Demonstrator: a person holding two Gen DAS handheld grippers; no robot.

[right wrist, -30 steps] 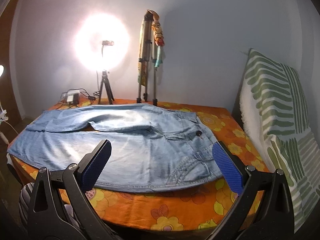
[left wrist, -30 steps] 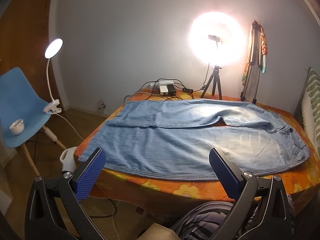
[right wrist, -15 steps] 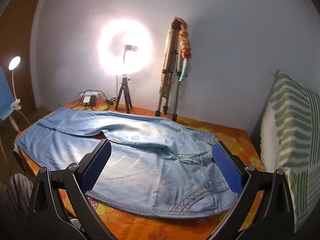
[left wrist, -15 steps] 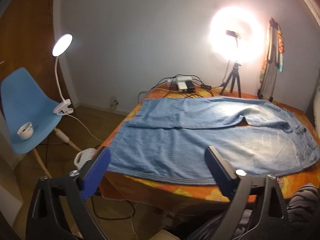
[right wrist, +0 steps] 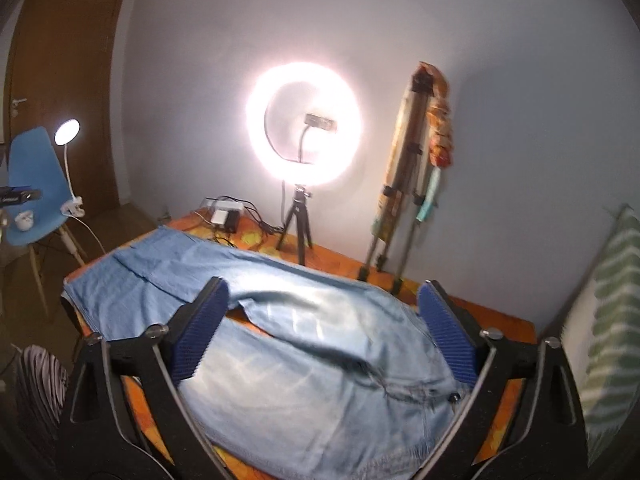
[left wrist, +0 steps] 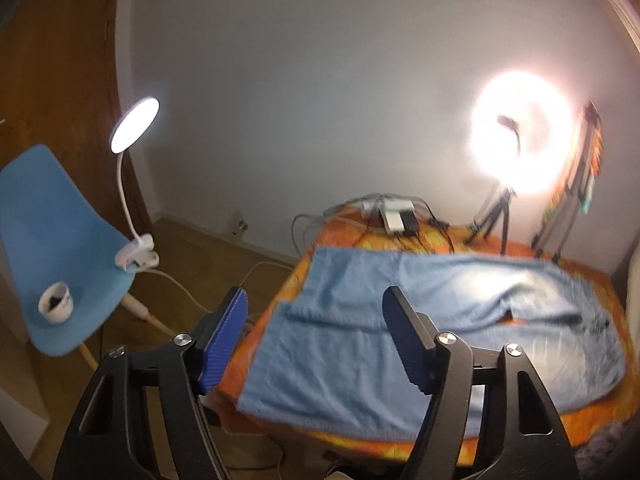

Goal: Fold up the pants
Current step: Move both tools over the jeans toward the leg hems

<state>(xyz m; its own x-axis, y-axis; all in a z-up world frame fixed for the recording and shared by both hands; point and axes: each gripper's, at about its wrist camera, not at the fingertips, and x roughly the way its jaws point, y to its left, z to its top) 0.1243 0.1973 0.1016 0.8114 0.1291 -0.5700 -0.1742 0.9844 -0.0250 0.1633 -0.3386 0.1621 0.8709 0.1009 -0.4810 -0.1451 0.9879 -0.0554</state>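
A pair of light blue pants (right wrist: 304, 344) lies spread flat on a table with an orange flowered cloth (right wrist: 504, 320), one leg laid over the other, waistband toward the striped cushion (right wrist: 612, 312). Behind the pants stand a lit ring light (right wrist: 306, 128) on a small tripod, a folded tripod (right wrist: 404, 184) leaning on the wall with a cloth hung on it, and a power strip with cables (right wrist: 226, 216). Beside the table a blue chair (left wrist: 52, 248) holds a clip lamp (left wrist: 134, 184) and a small cup (left wrist: 56, 308).

The left gripper (left wrist: 316, 340) hangs above the leg ends, jaws apart and closing on nothing. The right gripper (right wrist: 320, 328) hangs over the waist end, jaws wide, closing, nothing between them.

No writing is readable.
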